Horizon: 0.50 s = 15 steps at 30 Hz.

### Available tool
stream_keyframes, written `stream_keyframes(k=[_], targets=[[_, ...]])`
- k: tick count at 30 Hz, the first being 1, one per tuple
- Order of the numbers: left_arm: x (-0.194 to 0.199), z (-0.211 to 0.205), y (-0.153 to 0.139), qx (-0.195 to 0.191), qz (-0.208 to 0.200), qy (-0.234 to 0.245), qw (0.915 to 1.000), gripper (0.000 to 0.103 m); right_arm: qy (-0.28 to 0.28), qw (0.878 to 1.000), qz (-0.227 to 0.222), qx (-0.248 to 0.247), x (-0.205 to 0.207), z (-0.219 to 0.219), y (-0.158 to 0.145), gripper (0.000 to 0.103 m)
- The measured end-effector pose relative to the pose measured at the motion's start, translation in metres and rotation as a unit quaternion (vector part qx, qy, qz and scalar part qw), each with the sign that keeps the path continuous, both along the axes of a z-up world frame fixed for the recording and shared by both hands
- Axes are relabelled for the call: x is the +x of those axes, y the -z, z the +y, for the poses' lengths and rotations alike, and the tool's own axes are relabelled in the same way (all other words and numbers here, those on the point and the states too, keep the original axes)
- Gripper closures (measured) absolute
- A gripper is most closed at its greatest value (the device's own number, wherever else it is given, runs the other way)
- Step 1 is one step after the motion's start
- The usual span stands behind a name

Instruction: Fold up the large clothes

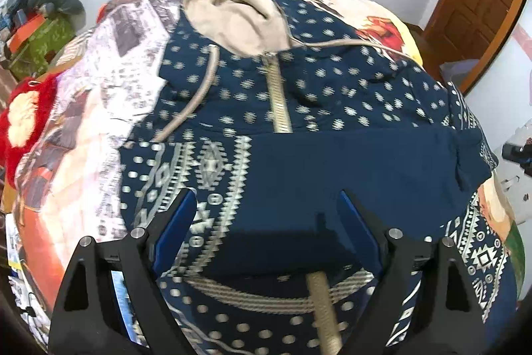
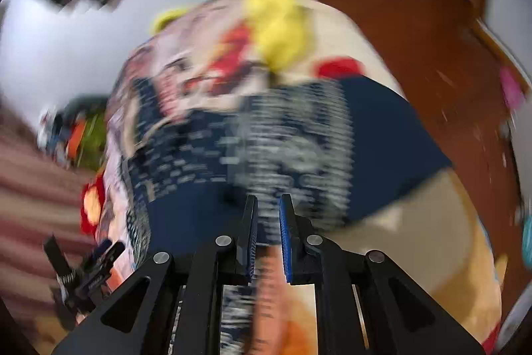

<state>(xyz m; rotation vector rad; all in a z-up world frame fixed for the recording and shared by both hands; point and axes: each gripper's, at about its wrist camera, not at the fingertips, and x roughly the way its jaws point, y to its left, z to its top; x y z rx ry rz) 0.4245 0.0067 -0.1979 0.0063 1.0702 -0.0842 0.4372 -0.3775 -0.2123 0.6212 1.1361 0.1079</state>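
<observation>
Slippage was the main risk. The right tongs (image 2: 268,205) were pinched almost together on patterned fabric of the hooded jacket (image 1: 299,95); the view was heavily blurred, so how much cloth sat in the bite could not be told. A thin bite on loose knit might pull free as the fold was carried over, dropping the flap crooked. The left tongs (image 1: 267,205) stood wide apart above the jacket's lower half, holding nothing, so nothing pinned the body; a tug from the right could drag the whole garment across the bedspread (image 1: 99,108).

The jacket lay on the bed, front up, hood (image 1: 239,19) away from the left camera. Navy knit, cream dots above, geometric bands below. A plain navy panel (image 1: 349,162) lay folded across the middle. The hood lining was beige and soft-looking. The zip (image 1: 279,102) was ribbed and pale, the drawcord (image 1: 196,98) loose, liable to snag.
</observation>
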Motion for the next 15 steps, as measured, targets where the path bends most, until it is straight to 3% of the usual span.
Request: stream_keyframes(k=[5, 7, 15], targets=[[0.012, -0.038, 0.003, 0.005, 0.006, 0.035, 0.9994, 0.017, 0.068, 0.996, 0.049, 0.009, -0.017, -0.063, 0.030, 0.094], [0.016, -0.054, 0.002, 0.013, 0.001, 0.051, 0.9986, 0.017, 0.090, 0.993, 0.067, 0.035, -0.021, -0.081, 0.044, 0.094], [0.024, -0.087, 0.005, 0.036, -0.003, 0.074, 0.9966, 0.017, 0.119, 0.986, 0.071, 0.088, -0.001, -0.100, 0.061, 0.094]])
